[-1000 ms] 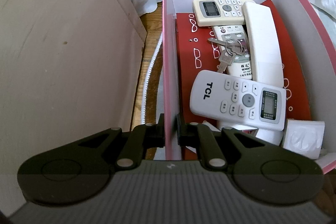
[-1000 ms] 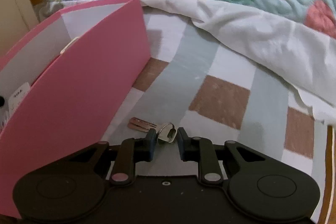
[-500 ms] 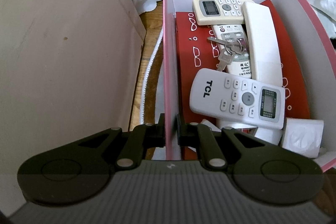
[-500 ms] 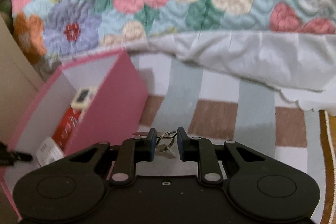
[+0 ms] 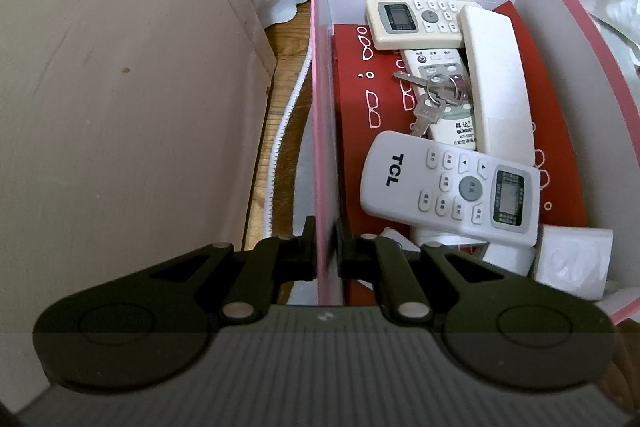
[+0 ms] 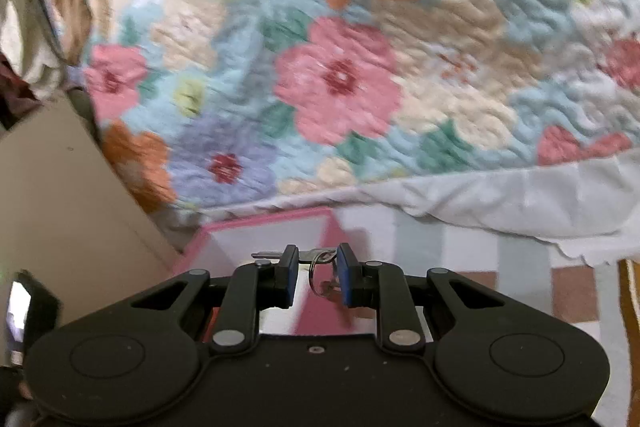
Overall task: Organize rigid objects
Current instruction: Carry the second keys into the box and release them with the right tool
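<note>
Since a second ago your right tool (image 6: pixel 318 277) has lifted the key ring (image 6: pixel 320 269) off the checked bedsheet (image 6: pixel 472 255) and now hangs above the pink box (image 6: pixel 276 223), floral quilt (image 6: pixel 340 79) filling the view. Its jaws are narrow, clamped on the keys, one blade poking out left. Your left tool (image 5: pixel 324 251) hasn't budged, pinched tight on the pink box's wall; inside lie the TCL remote (image 5: pixel 448 187), more remotes and another key bunch (image 5: pixel 434 95).
</note>
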The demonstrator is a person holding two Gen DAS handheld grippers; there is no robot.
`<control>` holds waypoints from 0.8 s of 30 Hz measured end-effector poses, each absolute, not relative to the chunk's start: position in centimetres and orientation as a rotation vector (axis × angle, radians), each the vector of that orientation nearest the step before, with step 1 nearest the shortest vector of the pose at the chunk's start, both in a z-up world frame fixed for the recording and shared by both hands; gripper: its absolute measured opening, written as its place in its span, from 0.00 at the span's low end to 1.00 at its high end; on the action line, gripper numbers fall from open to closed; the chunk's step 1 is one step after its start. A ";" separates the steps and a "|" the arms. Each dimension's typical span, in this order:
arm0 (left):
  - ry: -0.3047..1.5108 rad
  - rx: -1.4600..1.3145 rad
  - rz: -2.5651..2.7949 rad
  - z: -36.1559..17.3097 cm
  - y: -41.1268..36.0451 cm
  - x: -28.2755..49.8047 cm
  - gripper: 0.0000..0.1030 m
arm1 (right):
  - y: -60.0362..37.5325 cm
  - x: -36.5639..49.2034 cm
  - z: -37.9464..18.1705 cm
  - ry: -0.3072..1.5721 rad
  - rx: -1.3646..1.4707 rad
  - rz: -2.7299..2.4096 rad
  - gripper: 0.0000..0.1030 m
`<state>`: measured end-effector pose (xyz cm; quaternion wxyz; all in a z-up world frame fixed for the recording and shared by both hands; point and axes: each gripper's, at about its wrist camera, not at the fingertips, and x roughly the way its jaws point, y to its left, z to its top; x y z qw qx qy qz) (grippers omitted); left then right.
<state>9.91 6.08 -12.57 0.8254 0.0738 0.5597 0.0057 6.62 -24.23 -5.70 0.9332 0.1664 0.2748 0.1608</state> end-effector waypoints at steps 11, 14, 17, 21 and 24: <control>1.187 0.152 0.001 -12.6 6.2 9.7 0.07 | -19.1 5.6 -4.4 0.559 0.335 0.459 0.24; 1.186 0.149 -0.005 -12.5 6.4 9.6 0.07 | -18.0 6.1 -4.8 0.584 0.353 0.481 0.24; 1.178 0.148 -0.014 -12.3 6.6 9.4 0.07 | -16.8 7.1 -5.0 0.608 0.349 0.492 0.24; 1.171 0.143 -0.024 -12.1 6.7 9.2 0.07 | -15.5 9.0 -6.0 0.667 0.326 0.448 0.24; 1.167 0.143 -0.028 -12.1 6.8 9.1 0.07 | -15.1 10.4 -7.0 0.728 0.317 0.395 0.24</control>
